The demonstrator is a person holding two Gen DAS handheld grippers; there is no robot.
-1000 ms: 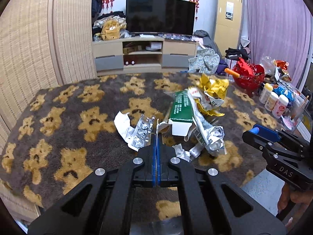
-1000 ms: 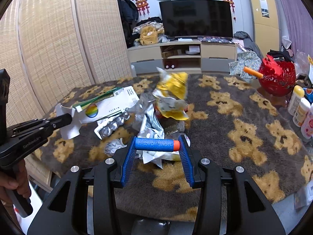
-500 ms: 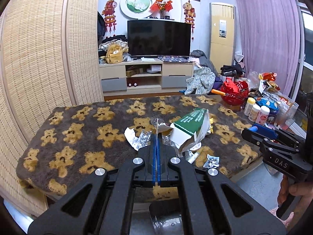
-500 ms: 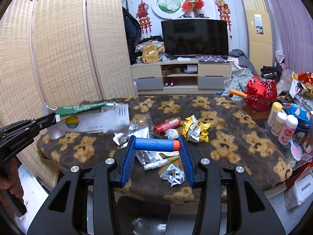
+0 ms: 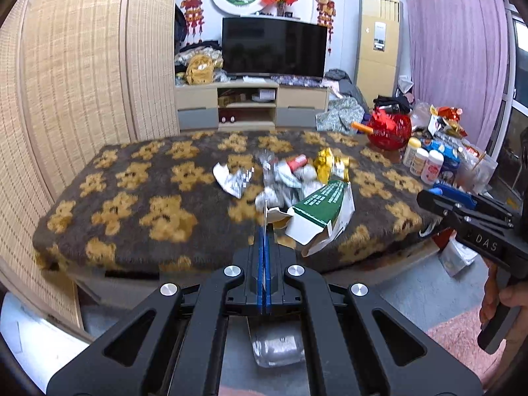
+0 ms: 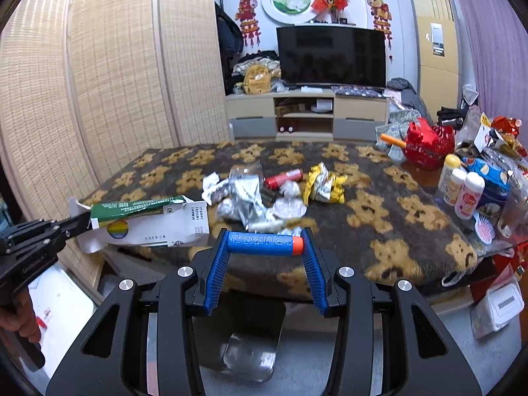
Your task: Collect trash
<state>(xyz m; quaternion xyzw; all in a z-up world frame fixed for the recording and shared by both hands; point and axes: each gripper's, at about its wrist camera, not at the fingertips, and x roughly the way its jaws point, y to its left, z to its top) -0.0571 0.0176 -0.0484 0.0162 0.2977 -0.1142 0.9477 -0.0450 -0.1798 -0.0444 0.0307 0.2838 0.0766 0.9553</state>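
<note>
Left gripper (image 5: 265, 227) pinches the flap of a green-and-white carton (image 5: 321, 217); right gripper (image 6: 262, 241) clamps a blue foam dart (image 6: 260, 240) endwise.

Seen from the left wrist, the carton hangs at centre frame, off the near edge of the bear-print blanket (image 5: 132, 198). From the right wrist, the dart bridges the blue pads at lower centre. Crumpled foil wrappers (image 6: 244, 198), a red tube (image 6: 283, 178) and a gold wrapper (image 6: 323, 184) lie clustered mid-frame on the blanket.
</note>
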